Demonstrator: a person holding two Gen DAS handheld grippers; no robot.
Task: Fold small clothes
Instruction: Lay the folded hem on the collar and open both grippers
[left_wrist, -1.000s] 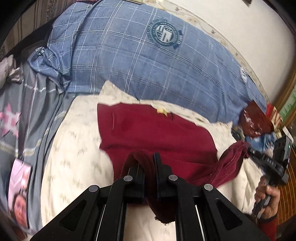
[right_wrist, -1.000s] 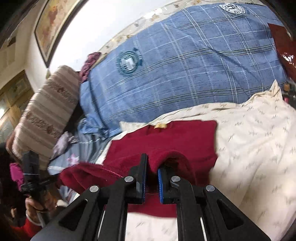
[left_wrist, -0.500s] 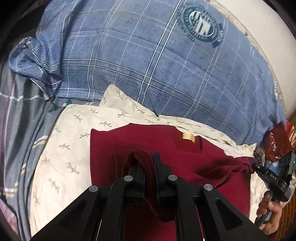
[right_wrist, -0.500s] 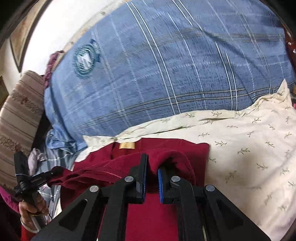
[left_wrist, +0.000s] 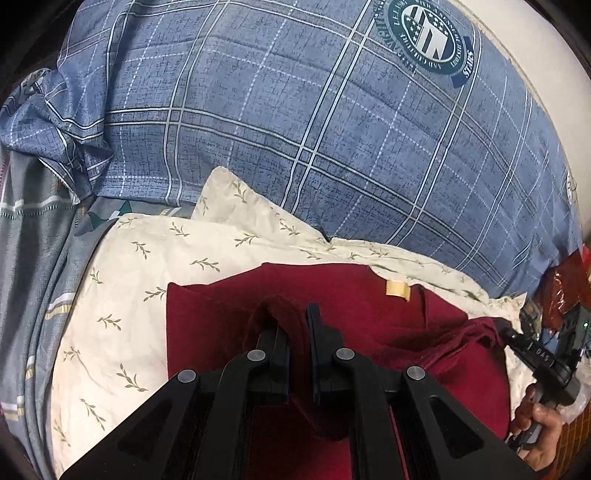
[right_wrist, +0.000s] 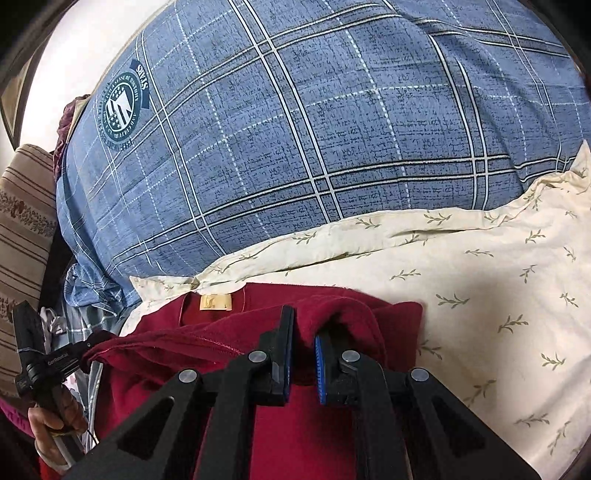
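A dark red garment (left_wrist: 221, 314) lies on a cream leaf-print pillow (left_wrist: 122, 302), its tan neck label (left_wrist: 398, 289) toward the far side. My left gripper (left_wrist: 297, 325) is shut on a raised fold of the red cloth. My right gripper (right_wrist: 304, 328) is shut on the opposite corner of the same garment (right_wrist: 388, 317); the label (right_wrist: 215, 302) lies just beyond it. The held edge stretches between both grippers, folded over the lower layer. The right gripper shows at the left view's right edge (left_wrist: 532, 350), the left gripper at the right view's left edge (right_wrist: 55, 363).
A big blue plaid pillow (left_wrist: 295, 122) with a round crest rises right behind the cream pillow, also in the right wrist view (right_wrist: 332, 129). Grey bedding (left_wrist: 33, 258) lies left. A striped cushion (right_wrist: 22, 229) stands far left. Red packets (left_wrist: 565, 291) lie at the right.
Both grippers carried the held hem forward toward the collar, folding the garment over itself. The blue pillow now looms closer. Both stay shut on the cloth.
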